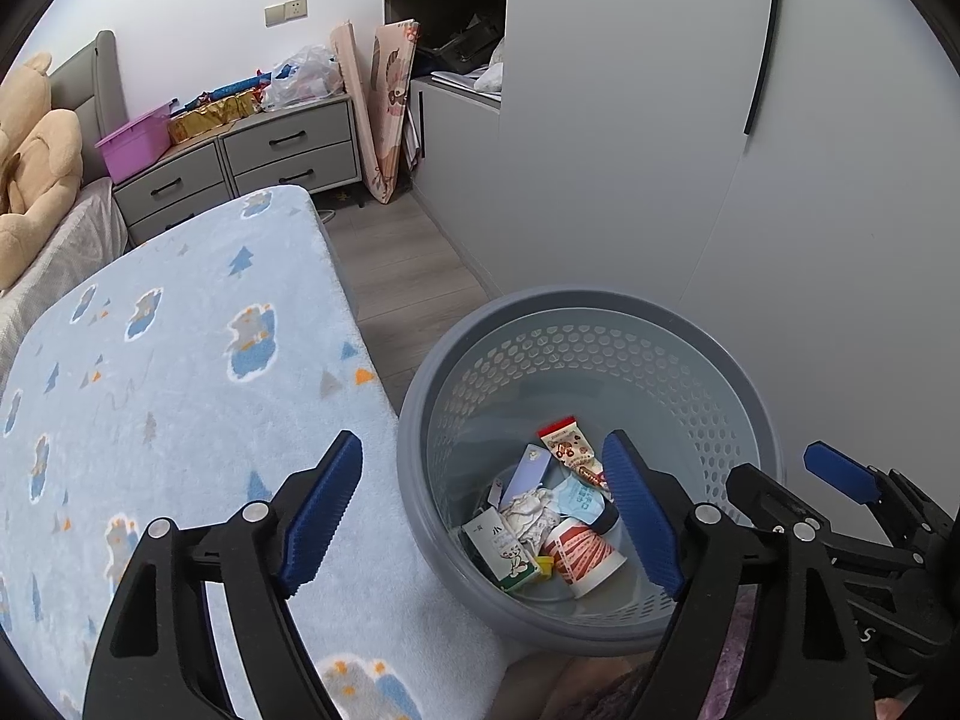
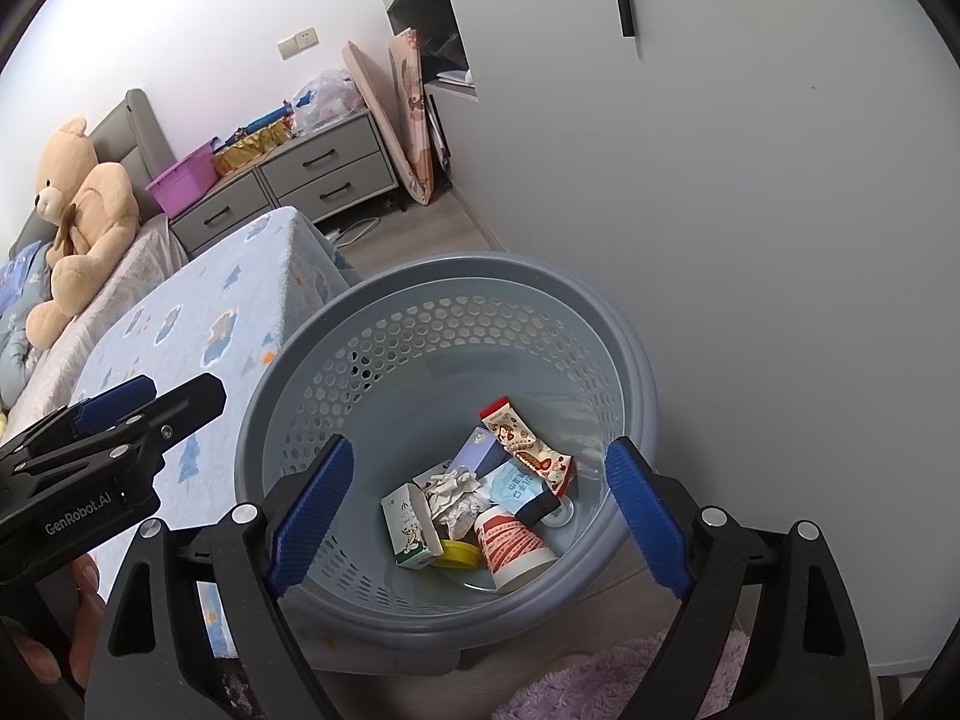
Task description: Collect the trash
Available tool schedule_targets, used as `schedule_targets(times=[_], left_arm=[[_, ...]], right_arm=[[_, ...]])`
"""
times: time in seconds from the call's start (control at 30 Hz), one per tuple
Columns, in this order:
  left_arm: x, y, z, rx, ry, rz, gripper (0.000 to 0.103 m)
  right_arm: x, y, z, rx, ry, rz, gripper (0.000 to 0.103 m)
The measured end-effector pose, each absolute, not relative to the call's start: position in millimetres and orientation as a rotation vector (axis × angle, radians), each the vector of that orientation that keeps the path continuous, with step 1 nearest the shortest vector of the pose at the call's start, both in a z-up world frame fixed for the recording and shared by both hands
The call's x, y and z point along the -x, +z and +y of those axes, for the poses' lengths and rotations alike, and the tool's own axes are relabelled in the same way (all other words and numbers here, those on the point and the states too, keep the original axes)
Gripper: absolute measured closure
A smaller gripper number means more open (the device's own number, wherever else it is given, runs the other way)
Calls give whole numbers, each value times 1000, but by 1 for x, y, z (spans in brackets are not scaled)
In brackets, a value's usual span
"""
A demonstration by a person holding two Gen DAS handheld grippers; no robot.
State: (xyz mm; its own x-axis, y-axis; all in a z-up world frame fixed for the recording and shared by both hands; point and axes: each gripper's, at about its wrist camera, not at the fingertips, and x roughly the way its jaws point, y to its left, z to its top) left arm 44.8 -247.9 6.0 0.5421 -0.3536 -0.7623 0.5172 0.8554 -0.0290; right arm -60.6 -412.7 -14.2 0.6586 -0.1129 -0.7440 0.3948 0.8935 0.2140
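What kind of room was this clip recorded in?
Most likely a bedroom. A bed with a blue patterned blanket and a grey headboard holds a large teddy bear, grey drawer units stand beside it, and a wardrobe rises behind the waste basket.

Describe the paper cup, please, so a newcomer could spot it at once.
Find the round grey basket on the floor between the bed and the white wardrobe. At its bottom, in a small heap of trash, the paper cup lies on its side, the only piece with red and white stripes.
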Motion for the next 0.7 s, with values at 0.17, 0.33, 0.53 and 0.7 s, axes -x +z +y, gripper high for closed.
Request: schedule_targets(times=[0.17, 0.33, 0.53, 0.7], left_arm=[[-44, 6, -249, -217, -510, 857, 21], [-46, 5, -251, -221, -506, 865, 21], [-43, 4, -252, -232, -503, 856, 21], [-43, 3, -253, -234, -499, 856, 21]], right_arm=[[61, -14, -413, -377, -295, 805, 18], [61, -14, -413, -377, -295, 805, 18], [61, -14, -413, -378, -295, 804, 18], [61, -14, -413, -377, -295, 804, 18]])
